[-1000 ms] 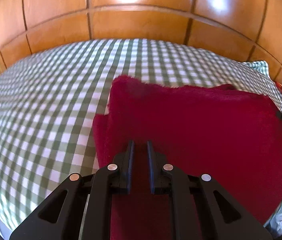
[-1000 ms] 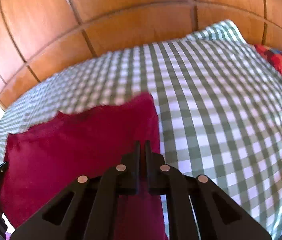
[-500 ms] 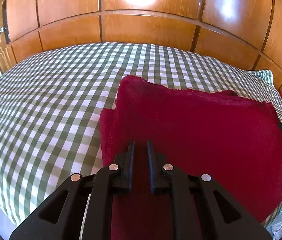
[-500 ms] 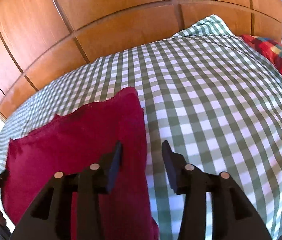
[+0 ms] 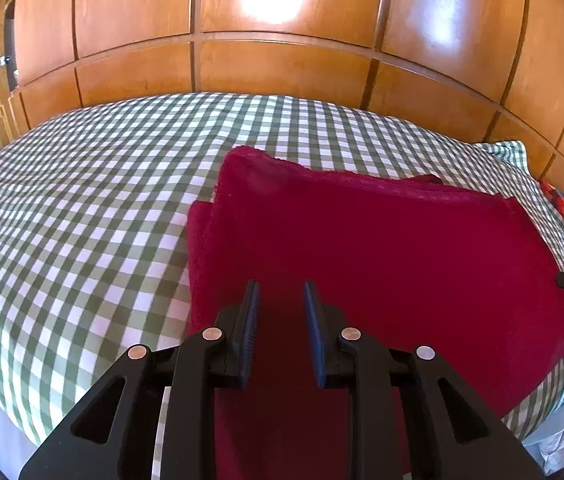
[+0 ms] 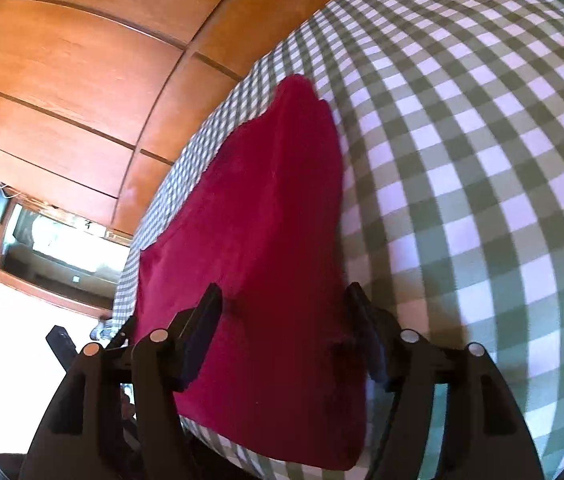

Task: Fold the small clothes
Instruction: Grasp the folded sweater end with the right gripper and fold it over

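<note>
The red cloth (image 5: 381,248) lies folded on the checked bedspread (image 5: 82,208), filling the centre and right of the left wrist view. At least one fold looks done: a second layer peeks out along its left edge and at the far corner. Whether another fold is left I cannot tell, though it already makes a fairly tidy rectangle.

The left gripper (image 5: 280,300), low in the middle of that view, is opening. Its fingers stand a little apart over the cloth and pinch nothing. The right gripper (image 6: 282,312) is opening wider, its fingers either side of the cloth's near corner at the bottom of the right wrist view, not pressing it.

The cloth looks thick and fuzzy — fleece or towelling — with a soft, slightly ragged far hem. The bedspread is thin, smooth green-and-white gingham. Glossy wooden panels (image 5: 282,64) fill the top of the frame.
</note>
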Demonstrator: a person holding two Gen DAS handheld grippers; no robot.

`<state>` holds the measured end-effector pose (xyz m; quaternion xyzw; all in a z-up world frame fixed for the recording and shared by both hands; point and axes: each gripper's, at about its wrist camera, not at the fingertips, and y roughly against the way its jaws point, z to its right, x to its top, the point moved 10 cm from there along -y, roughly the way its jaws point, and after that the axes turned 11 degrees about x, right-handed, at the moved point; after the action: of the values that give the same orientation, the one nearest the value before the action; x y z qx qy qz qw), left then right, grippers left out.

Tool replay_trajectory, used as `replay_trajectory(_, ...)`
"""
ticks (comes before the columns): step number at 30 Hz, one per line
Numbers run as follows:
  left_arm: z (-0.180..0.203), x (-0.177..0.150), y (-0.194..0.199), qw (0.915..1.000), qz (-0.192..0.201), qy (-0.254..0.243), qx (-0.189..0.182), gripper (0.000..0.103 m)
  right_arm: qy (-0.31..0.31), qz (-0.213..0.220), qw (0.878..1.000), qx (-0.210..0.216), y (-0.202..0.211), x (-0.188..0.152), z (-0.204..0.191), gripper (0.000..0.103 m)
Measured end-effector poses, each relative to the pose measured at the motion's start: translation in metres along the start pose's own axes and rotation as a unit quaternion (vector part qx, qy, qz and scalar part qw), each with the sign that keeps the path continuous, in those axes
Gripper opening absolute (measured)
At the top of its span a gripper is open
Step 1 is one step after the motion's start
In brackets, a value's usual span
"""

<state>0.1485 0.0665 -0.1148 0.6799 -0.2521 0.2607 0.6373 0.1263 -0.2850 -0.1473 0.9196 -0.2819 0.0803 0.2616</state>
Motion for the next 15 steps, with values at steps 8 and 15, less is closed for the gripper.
replay_trajectory(8, 0.006, -0.005, 0.0, 0.9998, 0.002, -0.021, -0.004, 0.022, 0.024, -0.007, 1.0, -0.01, -0.033, 0.015, -0.005, 0.051)
replay_trajectory(15, 0.007, -0.007, -0.001, 0.9996, 0.0, -0.029, -0.005, 0.022, 0.035, -0.011, 0.999, -0.006, -0.042, 0.012, -0.005, 0.032)
